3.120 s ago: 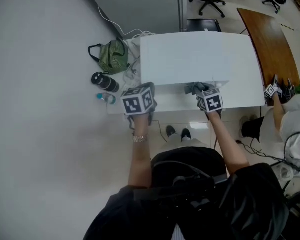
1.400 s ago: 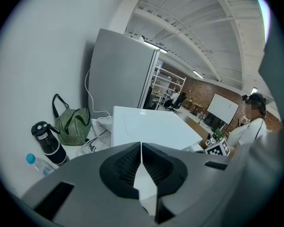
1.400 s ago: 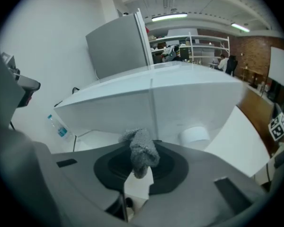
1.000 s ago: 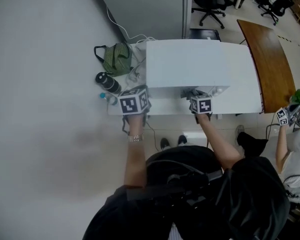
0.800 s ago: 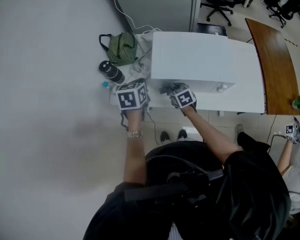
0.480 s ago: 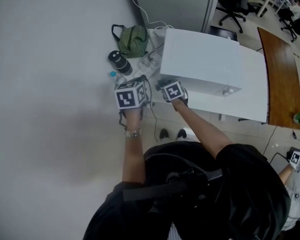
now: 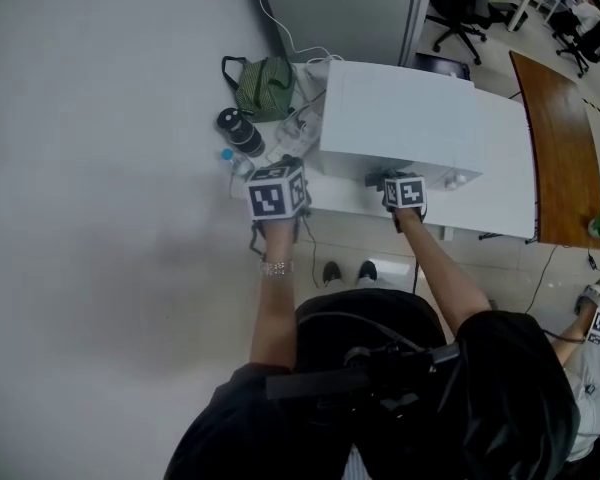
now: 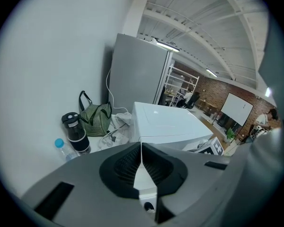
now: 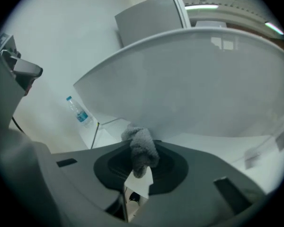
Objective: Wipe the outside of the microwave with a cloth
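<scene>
Right gripper view shows what the head view hides: the right tool (image 9: 139, 162) pinches a grey cloth (image 9: 141, 150) against the microwave (image 9: 203, 89) front. The left tool (image 8: 141, 162), closed on nothing, sits at the counter (image 7: 500, 208) edge near a bottle (image 8: 61, 148). The right tool has slid rightward from the left corner.

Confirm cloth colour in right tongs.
Grey cloth, best seen in the right gripper view.

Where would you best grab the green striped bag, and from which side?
By the strap loop arching above the bag, coming from above: the body looks soft and wide, and the black bottle stands in front of it.
</scene>
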The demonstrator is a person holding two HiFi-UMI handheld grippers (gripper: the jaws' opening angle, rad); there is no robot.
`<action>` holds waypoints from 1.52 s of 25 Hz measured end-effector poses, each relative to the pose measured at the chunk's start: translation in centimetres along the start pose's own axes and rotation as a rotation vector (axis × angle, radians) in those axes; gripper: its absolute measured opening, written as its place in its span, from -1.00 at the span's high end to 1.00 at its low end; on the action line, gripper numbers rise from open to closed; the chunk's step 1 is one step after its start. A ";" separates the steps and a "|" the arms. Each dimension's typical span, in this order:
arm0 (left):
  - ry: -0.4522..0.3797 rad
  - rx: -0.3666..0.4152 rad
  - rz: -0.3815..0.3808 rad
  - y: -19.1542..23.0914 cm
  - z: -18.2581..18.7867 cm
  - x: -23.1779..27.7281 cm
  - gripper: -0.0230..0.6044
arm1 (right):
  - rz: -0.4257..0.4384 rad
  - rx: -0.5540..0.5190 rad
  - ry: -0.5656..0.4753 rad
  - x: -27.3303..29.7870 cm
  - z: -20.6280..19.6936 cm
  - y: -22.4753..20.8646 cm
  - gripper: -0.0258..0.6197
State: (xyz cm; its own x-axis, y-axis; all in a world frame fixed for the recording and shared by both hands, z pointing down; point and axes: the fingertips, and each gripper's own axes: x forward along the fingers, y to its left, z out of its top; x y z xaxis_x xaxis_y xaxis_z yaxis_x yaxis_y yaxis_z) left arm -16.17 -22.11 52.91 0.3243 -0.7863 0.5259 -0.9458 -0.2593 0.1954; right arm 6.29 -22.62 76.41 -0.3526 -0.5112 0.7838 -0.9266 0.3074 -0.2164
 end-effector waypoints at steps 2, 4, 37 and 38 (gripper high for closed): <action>0.004 0.013 -0.026 -1.2 0.0 0.6 0.90 | -0.076 0.056 0.002 -1.4 -1.3 -4.3 0.73; 0.013 0.029 -0.052 -2.4 -0.3 1.2 0.90 | -0.152 0.124 -0.004 -3.1 -2.5 -8.5 0.73; 0.082 0.115 -0.265 -16.7 -10.2 -3.8 0.90 | 0.094 -0.007 -0.335 -21.3 -2.6 11.1 0.73; 0.082 0.117 -0.252 -17.0 -10.7 -4.3 0.90 | 0.109 -0.010 -0.336 -21.5 -3.2 11.6 0.73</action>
State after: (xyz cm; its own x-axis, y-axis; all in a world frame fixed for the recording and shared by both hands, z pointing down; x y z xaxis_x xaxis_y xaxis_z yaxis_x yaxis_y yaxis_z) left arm -1.26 -8.34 56.16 0.5454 -0.6419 0.5390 -0.8290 -0.5077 0.2343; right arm 3.59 -5.49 58.93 -0.4744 -0.7096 0.5209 -0.8803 0.3820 -0.2813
